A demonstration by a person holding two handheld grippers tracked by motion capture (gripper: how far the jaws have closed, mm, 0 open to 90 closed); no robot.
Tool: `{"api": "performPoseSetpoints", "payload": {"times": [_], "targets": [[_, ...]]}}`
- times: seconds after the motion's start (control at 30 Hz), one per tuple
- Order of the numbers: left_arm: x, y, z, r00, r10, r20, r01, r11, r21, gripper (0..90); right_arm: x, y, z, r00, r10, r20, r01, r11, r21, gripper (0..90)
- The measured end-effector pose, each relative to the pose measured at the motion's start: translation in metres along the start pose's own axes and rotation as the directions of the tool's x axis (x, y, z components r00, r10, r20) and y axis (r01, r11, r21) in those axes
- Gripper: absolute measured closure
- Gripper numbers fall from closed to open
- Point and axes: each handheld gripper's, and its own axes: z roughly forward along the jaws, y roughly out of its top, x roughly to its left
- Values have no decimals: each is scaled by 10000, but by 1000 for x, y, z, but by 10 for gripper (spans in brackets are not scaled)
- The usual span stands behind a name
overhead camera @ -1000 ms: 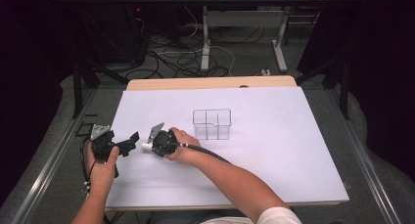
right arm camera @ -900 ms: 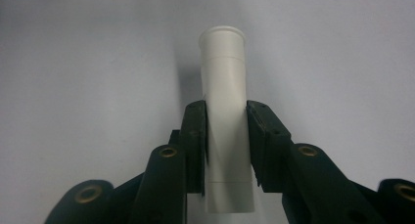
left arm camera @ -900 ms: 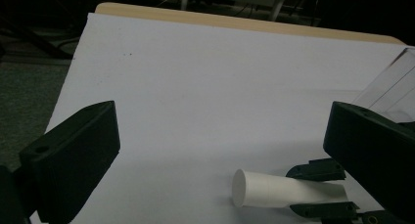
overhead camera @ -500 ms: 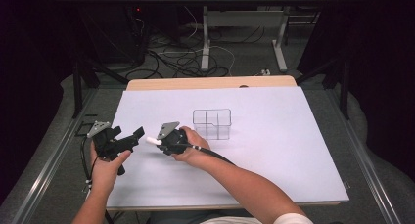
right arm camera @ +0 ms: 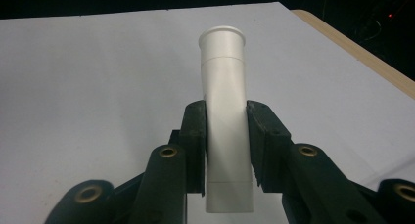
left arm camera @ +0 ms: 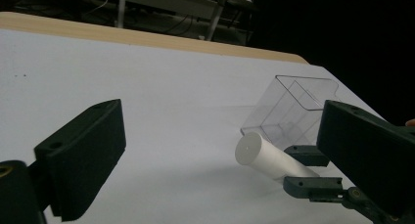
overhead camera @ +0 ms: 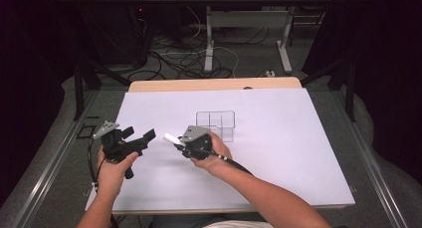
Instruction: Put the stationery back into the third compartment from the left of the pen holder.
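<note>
White table [overhead camera: 298, 153], right gripper [overhead camera: 175, 143] clamped on a white tube [right arm camera: 222, 111], left gripper [overhead camera: 142, 137] wide and empty, jaws just narrowing.

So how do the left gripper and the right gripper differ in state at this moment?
The left gripper has its jaws wide apart with nothing between them and they have just been closing slightly; the right gripper is clamped on a white tube. The left gripper hangs over the left edge of the white table cover; the right gripper is beside the clear plastic divided box. Both are black, hand-held and raised off the table.
</note>
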Motion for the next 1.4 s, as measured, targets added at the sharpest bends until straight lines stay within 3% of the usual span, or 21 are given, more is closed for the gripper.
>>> {"api": "performPoseSetpoints", "payload": {"times": [0.17,0.3,0.53,0.6,0.7,0.8,0.97,1.0,1.03,1.13,1.2,1.27,1.37,1.4], "targets": [[-15,2,3,9997,113,227,-117,9998,137,81,-3,-8,-15,9993,316,204,-311,9992,-236,700],[-24,4,4,9987,17,514,-21,10000,92,183,-5,-12,-31,9974,554,468,-522,9965,-654,700],[-42,7,8,9936,-150,1122,97,9988,480,279,-5,-15,-53,9954,558,779,-479,9939,-995,700],[-48,8,11,9905,-375,1319,311,9983,495,291,-5,-17,-60,9944,621,859,-524,9925,-1105,700],[-56,9,14,9907,-340,1319,300,9990,326,312,-6,-21,-68,9924,673,1028,-544,9910,-1226,700],[-65,11,21,9885,-521,1420,418,9963,750,313,-6,-24,-74,9904,696,1191,-552,9912,-1201,699],[-73,15,33,9792,-1039,1744,791,9865,1436,361,-9,-31,-83,9870,860,1359,-676,9886,-1343,699],[-76,14,39,9659,-1687,1966,1384,9775,1593,370,-11,-33,-85,9853,972,1403,-771,9869,-1420,699],[-76,14,39,9659,-1687,1966,1384,9775,1593,382,-11,-33,-85,9853,972,1403,-771,9869,-1420,699],[-79,12,52,9533,-2188,2082,1758,9625,2064,423,-15,-37,-90,9807,1195,1547,-945,9826,-1602,699],[-80,11,55,9516,-2230,2117,1760,9596,2198,439,-16,-38,-91,9802,1230,1554,-976,9820,-1619,699],[-83,10,60,9415,-2486,2274,1934,9515,2392,448,-18,-41,-92,9777,1316,1634,-1058,9818,-1579,700],[-87,9,66,9338,-2643,2414,1990,9439,2636,456,-19,-43,-92,9766,1411,1620,-1141,9796,-1657,699],[-88,8,68,9337,-2671,2383,2027,9432,2631,456,-19,-43,-92,9755,1492,1615,-1216,9781,-1690,699]]}}
